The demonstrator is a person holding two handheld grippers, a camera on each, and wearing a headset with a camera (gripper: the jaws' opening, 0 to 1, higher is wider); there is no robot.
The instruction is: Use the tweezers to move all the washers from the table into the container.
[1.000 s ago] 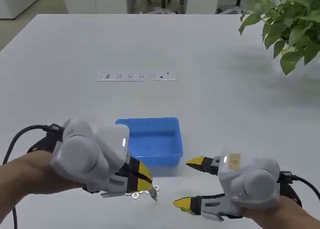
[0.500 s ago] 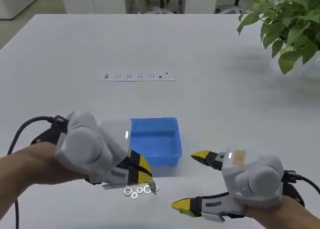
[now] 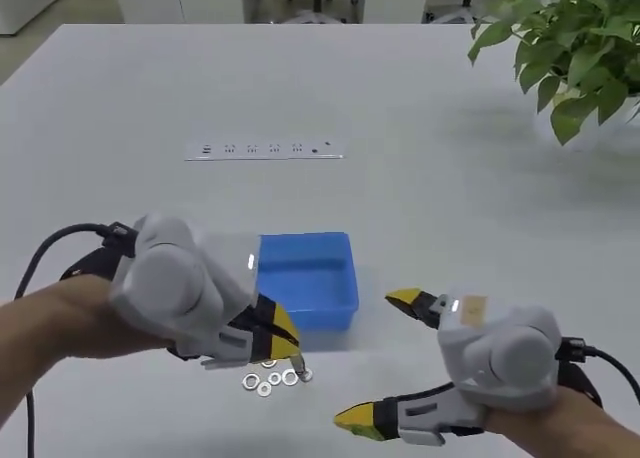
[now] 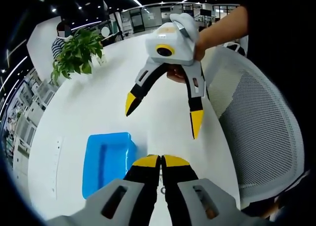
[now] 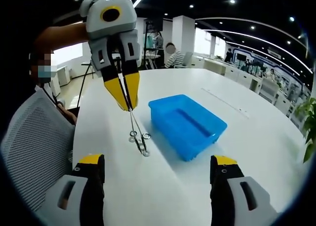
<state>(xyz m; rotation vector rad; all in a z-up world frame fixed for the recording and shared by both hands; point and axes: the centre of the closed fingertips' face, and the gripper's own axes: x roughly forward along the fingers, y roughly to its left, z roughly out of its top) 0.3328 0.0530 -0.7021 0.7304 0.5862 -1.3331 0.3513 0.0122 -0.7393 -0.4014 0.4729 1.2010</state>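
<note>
Risk: washers below left claw could have slipped from tweezers before reaching container;
Claws: left pinched tweezers; right claw was spread

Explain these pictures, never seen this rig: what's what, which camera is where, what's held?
No robot: a person holds a two-jaw gripper in each hand. The head view comes from a headset camera; each round view from a camera riding on a gripper. The left gripper is shut on tweezers, tips at a cluster of washers on the white table. The right gripper is open, holding nothing. A blue container sits just behind the washers.
</note>
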